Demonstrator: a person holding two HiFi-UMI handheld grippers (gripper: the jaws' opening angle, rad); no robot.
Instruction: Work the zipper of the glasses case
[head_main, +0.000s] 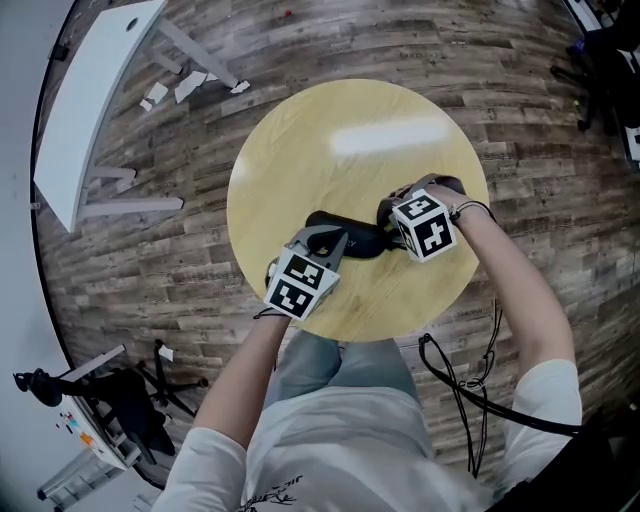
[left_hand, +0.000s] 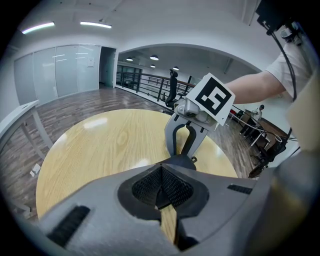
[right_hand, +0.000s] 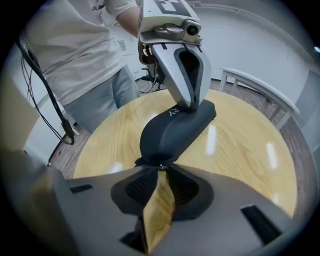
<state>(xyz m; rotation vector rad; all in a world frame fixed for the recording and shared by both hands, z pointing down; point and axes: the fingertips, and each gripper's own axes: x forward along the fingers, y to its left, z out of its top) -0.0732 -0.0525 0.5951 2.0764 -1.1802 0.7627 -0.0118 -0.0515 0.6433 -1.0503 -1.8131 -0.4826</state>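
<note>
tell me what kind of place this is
Probably an open-plan office or lab: wood-plank floor, glass partition walls under ceiling strip lights, and a white desk beside the round wooden table.

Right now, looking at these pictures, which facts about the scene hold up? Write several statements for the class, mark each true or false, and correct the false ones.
1. The glasses case is black. True.
2. It lies on a square table. False: the table is round and of light wood.
3. The left gripper is clamped on one end of the case. True.
4. The case lies wide open with the glasses showing. False: it looks closed, and no glasses are in sight.
5. Both grippers are at the same end of the case. False: the right gripper is at the end opposite the left one.
</note>
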